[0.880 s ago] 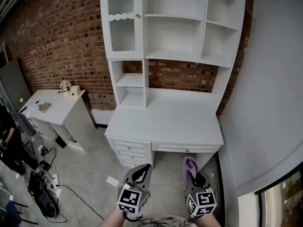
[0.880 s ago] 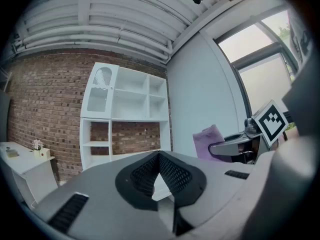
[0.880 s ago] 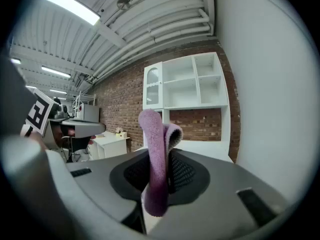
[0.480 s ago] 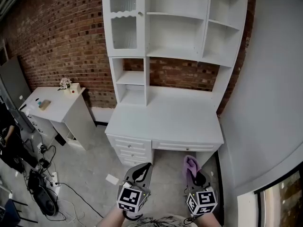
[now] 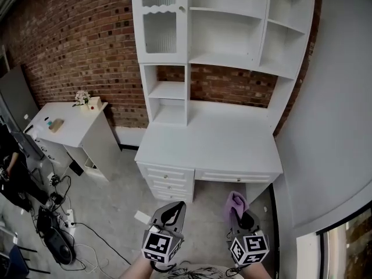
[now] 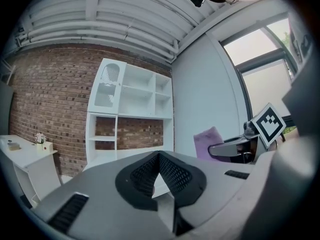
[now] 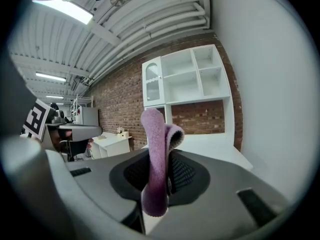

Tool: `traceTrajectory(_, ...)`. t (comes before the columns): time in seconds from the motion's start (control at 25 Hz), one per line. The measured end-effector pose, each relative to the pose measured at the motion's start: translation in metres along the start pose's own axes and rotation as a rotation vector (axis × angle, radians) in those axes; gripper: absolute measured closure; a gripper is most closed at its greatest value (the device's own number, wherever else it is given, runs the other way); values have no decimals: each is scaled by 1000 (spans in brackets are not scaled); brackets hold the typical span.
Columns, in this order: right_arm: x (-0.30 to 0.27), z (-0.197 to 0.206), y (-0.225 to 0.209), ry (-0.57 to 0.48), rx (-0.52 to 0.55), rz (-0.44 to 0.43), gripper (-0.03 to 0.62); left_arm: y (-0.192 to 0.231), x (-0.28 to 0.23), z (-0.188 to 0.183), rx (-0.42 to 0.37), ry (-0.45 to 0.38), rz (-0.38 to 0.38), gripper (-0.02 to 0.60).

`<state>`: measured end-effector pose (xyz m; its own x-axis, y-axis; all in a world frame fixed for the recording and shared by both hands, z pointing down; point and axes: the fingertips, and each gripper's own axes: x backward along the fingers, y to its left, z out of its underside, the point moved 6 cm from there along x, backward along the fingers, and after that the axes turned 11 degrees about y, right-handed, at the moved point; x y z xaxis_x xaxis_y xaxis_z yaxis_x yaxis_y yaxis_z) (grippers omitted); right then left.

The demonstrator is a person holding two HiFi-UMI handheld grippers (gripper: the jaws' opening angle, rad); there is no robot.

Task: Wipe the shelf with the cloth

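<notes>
change: shelf unit (image 5: 228, 60) now sits further right in head view, both grippers low as before | right gripper (image 5: 240, 216) clenched on purple cloth (image 5: 234, 202), well short of desk (image 5: 209, 147) | left gripper (image 5: 169, 211) closed, empty | wiping not begun

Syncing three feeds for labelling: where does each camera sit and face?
Head view: on the person's head, looking steeply down at the white shelf unit; left hand-held gripper and right hand-held gripper at bottom.
Left gripper view: along its shut, empty jaws toward the shelf unit; right hand-held gripper at right.
Right gripper view: along jaws shut on the purple cloth, toward the shelf unit.
All three share the shelf unit and cloth.
</notes>
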<state>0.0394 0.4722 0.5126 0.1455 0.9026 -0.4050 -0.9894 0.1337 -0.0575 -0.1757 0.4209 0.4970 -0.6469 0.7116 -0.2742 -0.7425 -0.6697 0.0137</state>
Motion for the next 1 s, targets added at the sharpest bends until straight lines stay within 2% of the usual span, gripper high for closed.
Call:
traceTrajectory(0.24, -26, 10, 17, 25, -5, 12, 519, 36, -2, 21, 22, 39, -2, 578)
traceTrajectory(0.48, -59, 8, 1, 51, -35, 15, 516, 56, -30, 23, 56, 53, -21, 578)
traceTrajectory(0.8, -143, -9, -62, 35, -51, -18, 516, 68, -126, 9, 48, 50, -59, 578)
traceTrajectory(1.0, -206, -55, -114, 28, 7, -45, 516, 78, -211, -23, 54, 58, -59, 578)
